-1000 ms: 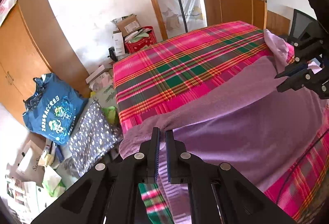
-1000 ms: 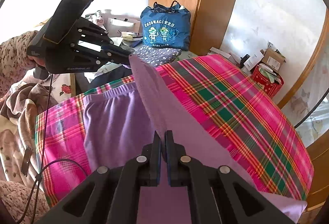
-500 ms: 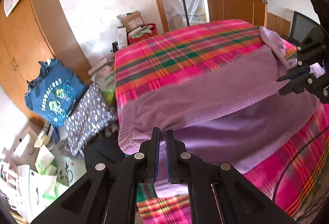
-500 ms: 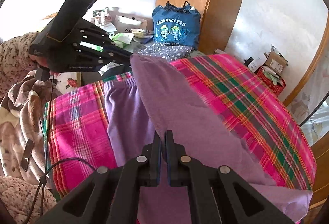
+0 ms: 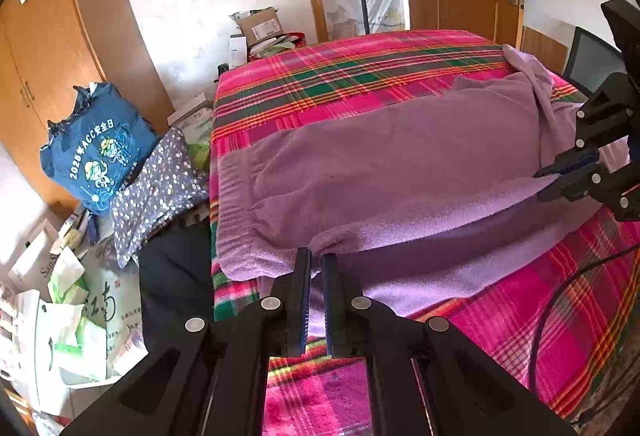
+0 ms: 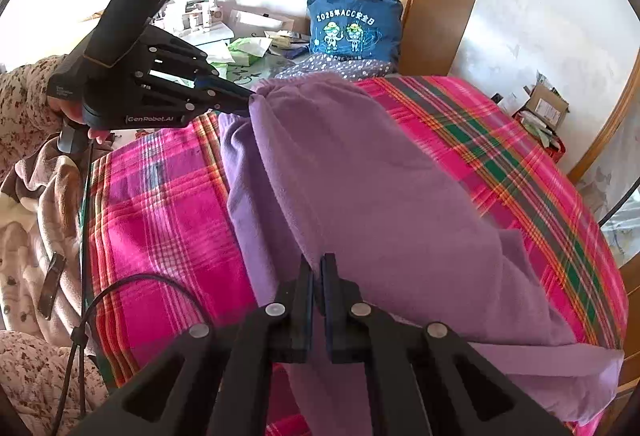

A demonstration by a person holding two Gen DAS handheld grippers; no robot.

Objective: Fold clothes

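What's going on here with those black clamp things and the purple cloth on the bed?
A person is folding a purple fleece garment on a bed with a pink plaid blanket, using a handheld gripper in each hand. The left gripper and the right gripper are both shut on one edge of the cloth, holding it lifted over the part lying flat. The fold is partway done; the held edge has not been laid down yet.

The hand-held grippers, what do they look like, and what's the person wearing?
Both hand-held grippers, left and right, are matte black with silver rivets and blue-edged pads. The left body reads GenRobot.AI, with a black cable below. The sleeve is cream floral.
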